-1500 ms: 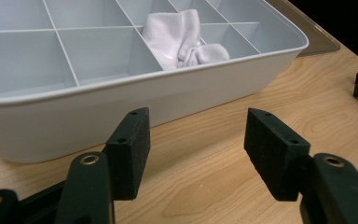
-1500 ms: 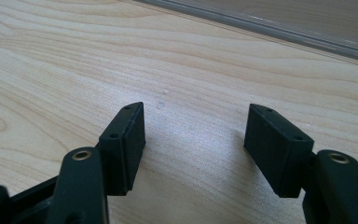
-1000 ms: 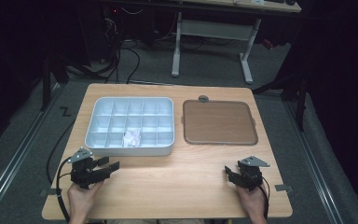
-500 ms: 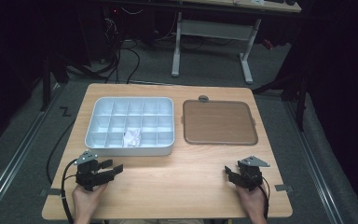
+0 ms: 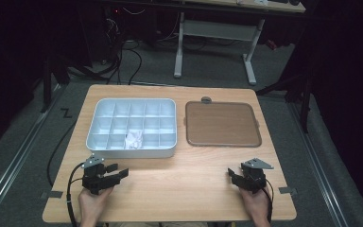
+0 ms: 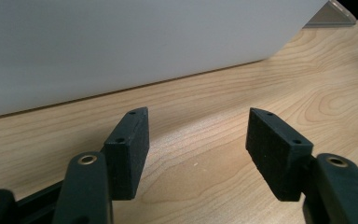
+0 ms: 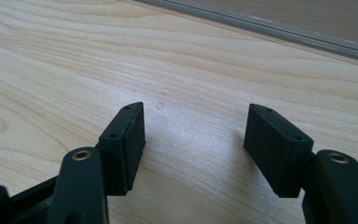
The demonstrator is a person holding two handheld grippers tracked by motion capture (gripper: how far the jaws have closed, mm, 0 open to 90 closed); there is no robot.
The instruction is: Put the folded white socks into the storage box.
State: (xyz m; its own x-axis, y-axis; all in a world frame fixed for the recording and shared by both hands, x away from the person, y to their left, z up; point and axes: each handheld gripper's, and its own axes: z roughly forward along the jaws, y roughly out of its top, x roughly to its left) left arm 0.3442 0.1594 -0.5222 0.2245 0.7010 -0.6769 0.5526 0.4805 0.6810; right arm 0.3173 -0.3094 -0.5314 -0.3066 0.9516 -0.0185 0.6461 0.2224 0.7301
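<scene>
Both tools rest wide and empty on the worktop (image 5: 179,184), left tool (image 5: 118,174) nearest the divided tray (image 5: 94,127), which holds what may be crumpled paper (image 5: 133,139), right tool (image 5: 232,176) well apart, seemingly poised to start

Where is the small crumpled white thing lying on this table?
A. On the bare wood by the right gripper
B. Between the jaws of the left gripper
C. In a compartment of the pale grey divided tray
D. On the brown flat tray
C: the high view shows the small crumpled white thing inside a front-row compartment of the pale grey divided tray, away from both grippers.
</scene>
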